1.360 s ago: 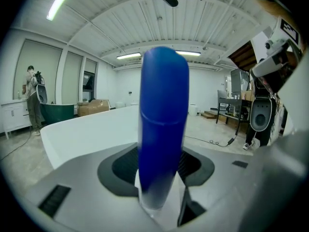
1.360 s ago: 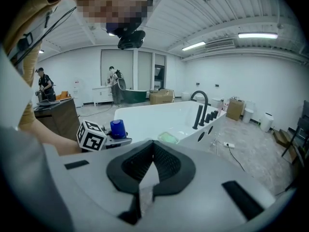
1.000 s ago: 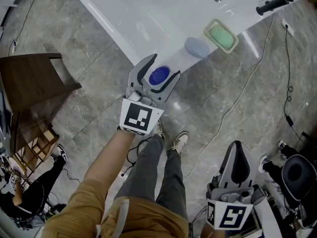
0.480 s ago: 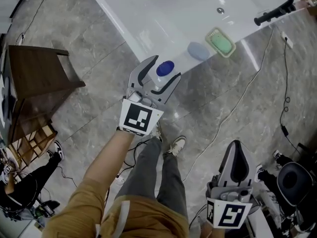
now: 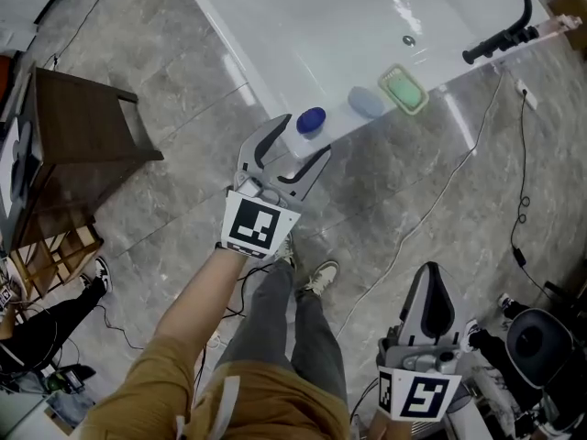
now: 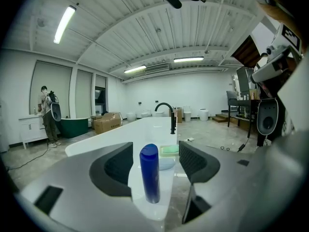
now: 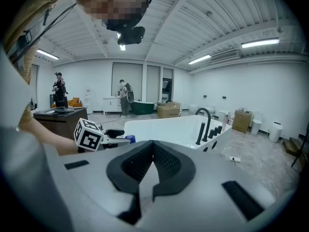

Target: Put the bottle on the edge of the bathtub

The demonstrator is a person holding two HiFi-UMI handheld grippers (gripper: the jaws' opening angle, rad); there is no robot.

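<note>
Standing upright on the near rim of the white bathtub [image 5: 312,35], the blue bottle [image 5: 310,121] sits at the end of the edge, with its round cap facing the head camera. The left tongs [image 5: 300,137] are wide open around it. In the left gripper view the bottle [image 6: 150,174] rises between the two dark pads with a gap on either side, so neither pad touches it and it rests on the rim on its own. From above, the bottle sits at about the level of the jaw tips rather than deep in the throat.

Further along the same rim lies a pale blue oval piece [image 5: 365,102], perhaps a soap bar or a sponge; the view is too small to tell. Just beyond it is a green soap dish [image 5: 404,89]. A black faucet [image 5: 500,38] stands at the far end of the tub.

The right tongs [image 5: 437,278] are held low at the person's right side, well apart from the tub. In the right gripper view the jaws are pressed together with nothing between them.

A dark wooden stool [image 5: 83,131] stands on the grey marble floor [image 5: 413,181] to the left. The person's shoes [image 5: 321,275] are planted just short of the tub.
</note>
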